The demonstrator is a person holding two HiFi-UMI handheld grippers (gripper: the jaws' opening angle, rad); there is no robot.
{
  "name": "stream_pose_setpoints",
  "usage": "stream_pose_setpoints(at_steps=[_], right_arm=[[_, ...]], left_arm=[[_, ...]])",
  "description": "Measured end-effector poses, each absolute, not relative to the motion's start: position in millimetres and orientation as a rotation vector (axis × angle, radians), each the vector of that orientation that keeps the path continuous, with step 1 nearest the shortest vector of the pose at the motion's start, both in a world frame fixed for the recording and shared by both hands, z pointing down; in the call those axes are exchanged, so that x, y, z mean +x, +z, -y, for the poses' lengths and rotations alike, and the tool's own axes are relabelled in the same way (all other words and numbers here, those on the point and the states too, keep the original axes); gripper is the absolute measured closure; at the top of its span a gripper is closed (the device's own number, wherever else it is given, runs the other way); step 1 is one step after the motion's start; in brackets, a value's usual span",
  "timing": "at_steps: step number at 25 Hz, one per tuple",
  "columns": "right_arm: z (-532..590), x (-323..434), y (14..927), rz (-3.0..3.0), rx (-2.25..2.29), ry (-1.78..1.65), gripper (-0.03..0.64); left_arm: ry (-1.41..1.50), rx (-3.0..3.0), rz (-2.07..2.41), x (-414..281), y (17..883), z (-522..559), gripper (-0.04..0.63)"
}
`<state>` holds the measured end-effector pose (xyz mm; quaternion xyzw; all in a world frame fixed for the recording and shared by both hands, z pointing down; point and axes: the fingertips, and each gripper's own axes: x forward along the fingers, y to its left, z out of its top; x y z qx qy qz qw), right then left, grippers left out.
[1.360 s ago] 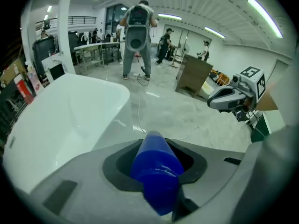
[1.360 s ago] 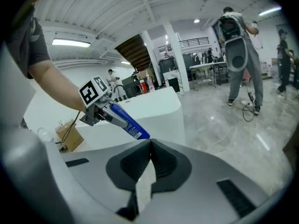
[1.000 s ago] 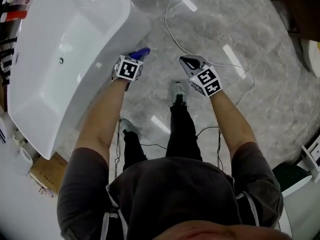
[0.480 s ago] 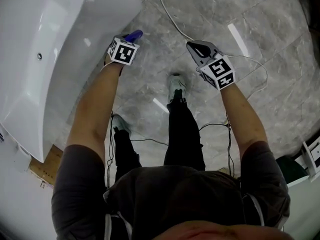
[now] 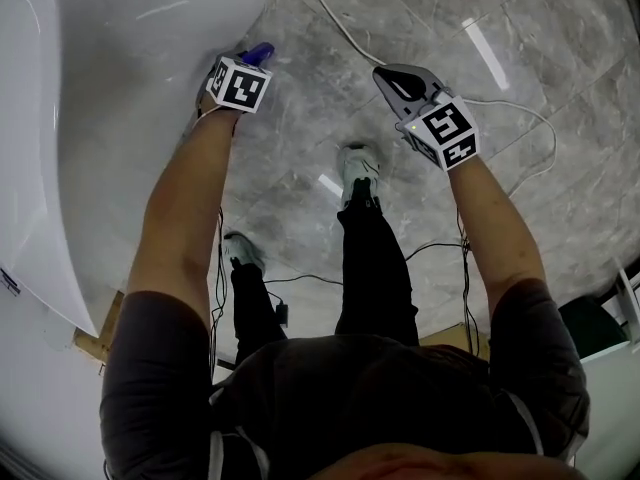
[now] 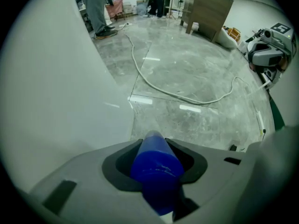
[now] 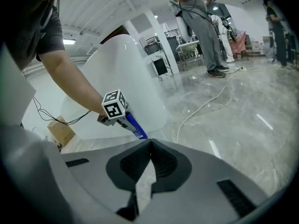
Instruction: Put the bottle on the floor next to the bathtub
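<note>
One change: the left tongs (image 5: 251,64), grasping the blue bottle (image 5: 260,52), have moved close beside the bathtub (image 5: 120,88) at eleven o'clock, so lowering to the floor (image 5: 330,68) seems next; right tongs (image 5: 398,80) clenched, empty.

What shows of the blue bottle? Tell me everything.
The blue bottle is a smooth, opaque, plastic-looking cylinder with a rounded far end. The left gripper is shut on it, dark pads pressing both sides. It slants down towards the grey marble floor, close beside the white bathtub's outer wall.
</note>
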<state>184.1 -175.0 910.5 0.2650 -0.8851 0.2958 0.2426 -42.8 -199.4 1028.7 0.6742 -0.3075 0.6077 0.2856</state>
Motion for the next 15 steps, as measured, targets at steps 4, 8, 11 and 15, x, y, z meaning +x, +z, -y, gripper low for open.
stream_pose_setpoints(at_steps=[4, 8, 11, 15], right_arm=[[168, 187, 919, 2.41, 0.73, 0.849, 0.624], [161, 190, 926, 2.395, 0.73, 0.874, 0.624], [155, 189, 926, 2.394, 0.722, 0.888, 0.624], [152, 185, 925, 2.399, 0.721, 0.902, 0.624]], left_arm=[[1.646, 1.785, 0.82, -45, 1044, 199, 0.456], [1.673, 1.78, 0.832, -46, 1053, 201, 0.454], [1.69, 1.772, 0.848, -48, 1058, 200, 0.454], [1.684, 1.781, 0.838, -45, 1061, 200, 0.446]])
